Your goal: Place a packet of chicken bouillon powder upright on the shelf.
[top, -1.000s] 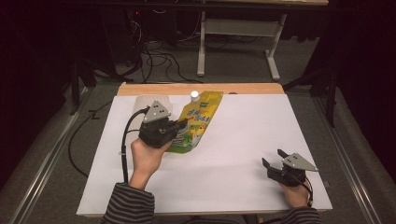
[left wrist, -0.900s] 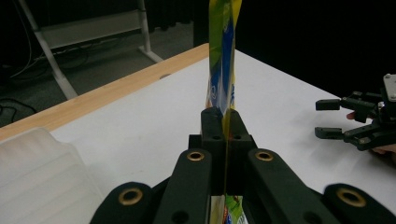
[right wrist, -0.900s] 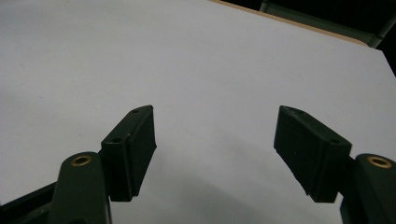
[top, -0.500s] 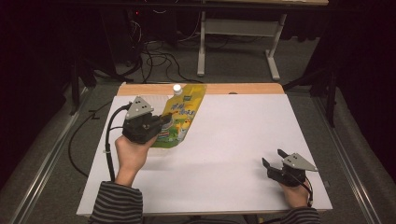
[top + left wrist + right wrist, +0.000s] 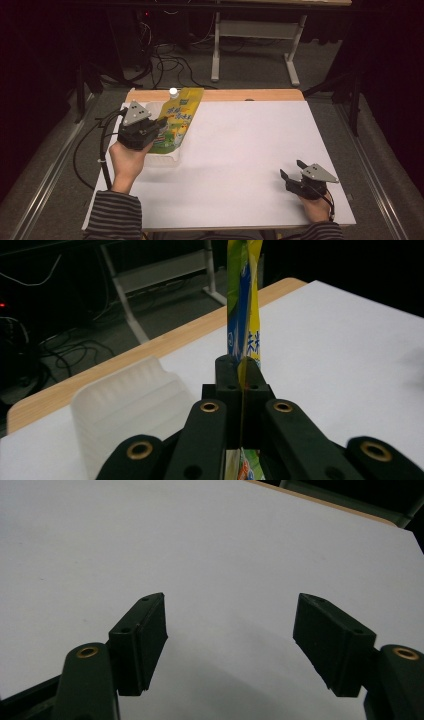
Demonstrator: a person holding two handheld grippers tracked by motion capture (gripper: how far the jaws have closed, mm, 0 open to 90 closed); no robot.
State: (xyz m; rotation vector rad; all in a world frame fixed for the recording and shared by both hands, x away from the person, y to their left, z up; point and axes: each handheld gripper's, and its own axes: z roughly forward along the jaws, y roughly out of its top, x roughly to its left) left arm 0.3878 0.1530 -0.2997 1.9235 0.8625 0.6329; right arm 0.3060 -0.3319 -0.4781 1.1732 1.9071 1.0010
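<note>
High view: my left gripper [image 5: 156,131] clamped on yellow pouch [image 5: 179,120], carried leftward since a second ago, now above clear tray [image 5: 162,159] at table's [image 5: 240,150] far-left. Drop-in likely next. Right gripper [image 5: 291,178] idle, jaws wide.

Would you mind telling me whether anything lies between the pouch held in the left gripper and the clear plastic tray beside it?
Nothing visible does. The left gripper is shut on the yellow-green pouch, holding it over the clear plastic tray at the table's left side. In the left gripper view, the tray sits open just beside the pouch.
</note>
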